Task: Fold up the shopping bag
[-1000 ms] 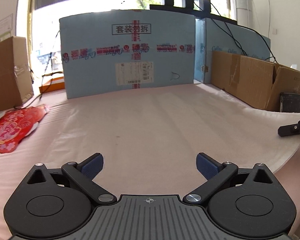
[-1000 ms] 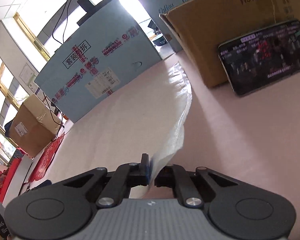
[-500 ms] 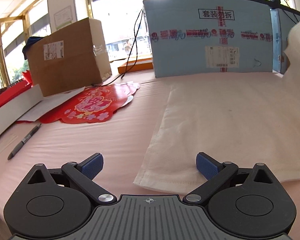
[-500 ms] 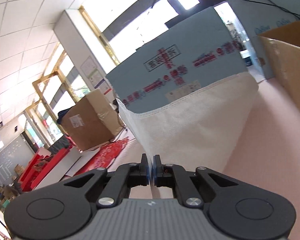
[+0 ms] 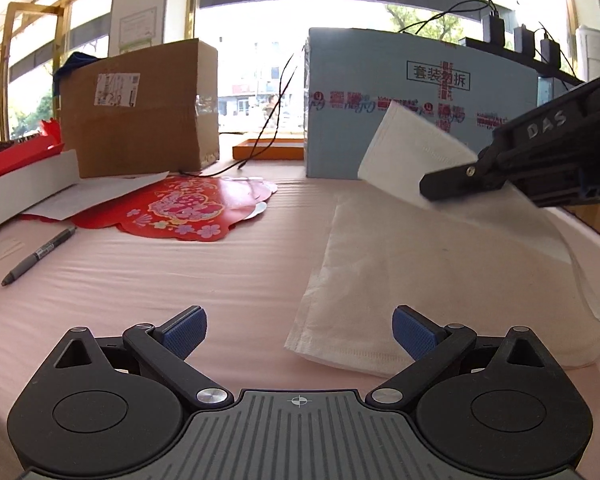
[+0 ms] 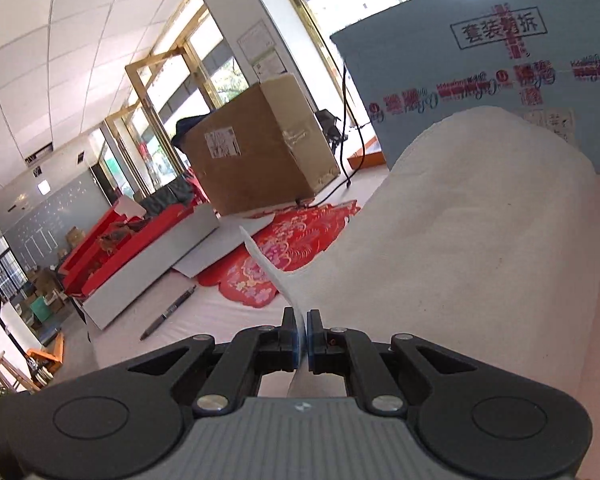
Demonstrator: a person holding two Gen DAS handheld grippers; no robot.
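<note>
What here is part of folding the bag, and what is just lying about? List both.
Part of the job:
- white shopping bag, one edge lifted
- right gripper, shut on that edge
- left gripper, open, near the bag's front corner

Lying about:
- pen
- red paper cutout
- brown cardboard box
- blue box
- orange tray

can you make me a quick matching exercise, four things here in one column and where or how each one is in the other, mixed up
Things:
1. shopping bag
2. pen
3. left gripper
4. brown box

States:
A. jaws open, holding nothing
B. lying on the pink cloth, far left
C. one edge lifted, pinched by the right gripper
D. standing at the back, label on its side

Pairs: 1-C, 2-B, 3-A, 4-D
</note>
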